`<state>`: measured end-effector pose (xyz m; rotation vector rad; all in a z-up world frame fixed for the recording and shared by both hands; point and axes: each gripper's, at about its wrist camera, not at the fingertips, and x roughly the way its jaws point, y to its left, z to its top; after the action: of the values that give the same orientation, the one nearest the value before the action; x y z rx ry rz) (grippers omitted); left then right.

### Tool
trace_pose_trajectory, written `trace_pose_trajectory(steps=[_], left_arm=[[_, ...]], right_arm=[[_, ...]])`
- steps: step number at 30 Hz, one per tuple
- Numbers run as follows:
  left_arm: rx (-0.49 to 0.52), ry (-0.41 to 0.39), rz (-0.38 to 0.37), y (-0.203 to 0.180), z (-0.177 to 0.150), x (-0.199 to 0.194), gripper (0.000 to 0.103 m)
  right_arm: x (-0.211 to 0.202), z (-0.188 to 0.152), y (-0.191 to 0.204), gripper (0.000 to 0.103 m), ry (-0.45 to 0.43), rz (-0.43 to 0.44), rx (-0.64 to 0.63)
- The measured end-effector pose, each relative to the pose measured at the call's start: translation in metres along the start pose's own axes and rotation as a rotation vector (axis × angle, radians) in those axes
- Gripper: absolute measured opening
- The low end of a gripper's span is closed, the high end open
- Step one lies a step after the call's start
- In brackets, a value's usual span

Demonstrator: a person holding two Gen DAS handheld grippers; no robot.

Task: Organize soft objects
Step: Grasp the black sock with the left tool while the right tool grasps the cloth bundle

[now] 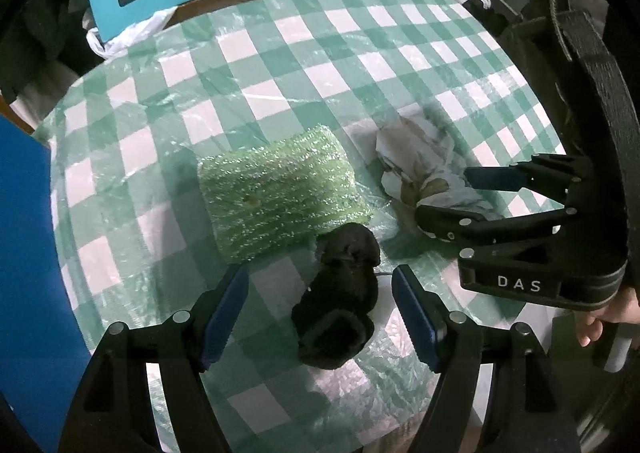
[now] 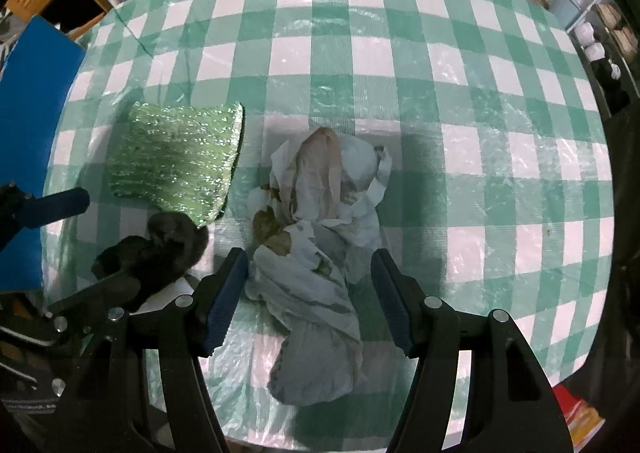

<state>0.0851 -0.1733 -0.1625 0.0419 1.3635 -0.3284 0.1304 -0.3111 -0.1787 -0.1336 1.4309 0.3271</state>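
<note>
Lying on the checked tablecloth (image 2: 392,65): one green sponge (image 1: 276,197), one black fuzzy thing (image 1: 340,297), one crumpled white cloth (image 2: 316,253). Sitting between spread, untouching pads: black fuzzy thing in left gripper (image 1: 320,317), cloth in right gripper (image 2: 310,301).

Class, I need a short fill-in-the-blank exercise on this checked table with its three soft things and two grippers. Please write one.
1. The glittery green sponge pad lies on a green and ______ checked tablecloth.
2. The left gripper hangs open over the fluffy ______ cloth bundle.
3. The right gripper straddles the crumpled pale ______.

Missing words: white; black; cloth
</note>
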Motion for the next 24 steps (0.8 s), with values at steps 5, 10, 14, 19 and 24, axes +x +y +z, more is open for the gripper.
trace_pose_trajectory(steps=[5,10,14,19,24], left_arm=[[-0.003,0.023,-0.016,0.0,0.0,0.009,0.075],[0.008,0.057,-0.044,-0.002,0.0,0.015,0.056],[0.018,0.069,-0.06,-0.005,-0.002,0.019,0.045],[0.039,0.046,-0.058,-0.007,-0.002,0.014,0.042],[0.052,0.015,-0.057,-0.008,-0.002,0.002,0.042]], right_arm=[[0.006,0.003,-0.001,0.063,0.008,0.01,0.002],[0.011,0.005,-0.002,0.049,0.021,0.016,-0.007],[0.015,0.007,0.0,0.045,0.027,0.011,-0.024],[0.016,0.011,0.004,0.041,0.02,0.016,-0.031],[0.002,0.014,0.008,0.04,-0.001,0.017,-0.031]])
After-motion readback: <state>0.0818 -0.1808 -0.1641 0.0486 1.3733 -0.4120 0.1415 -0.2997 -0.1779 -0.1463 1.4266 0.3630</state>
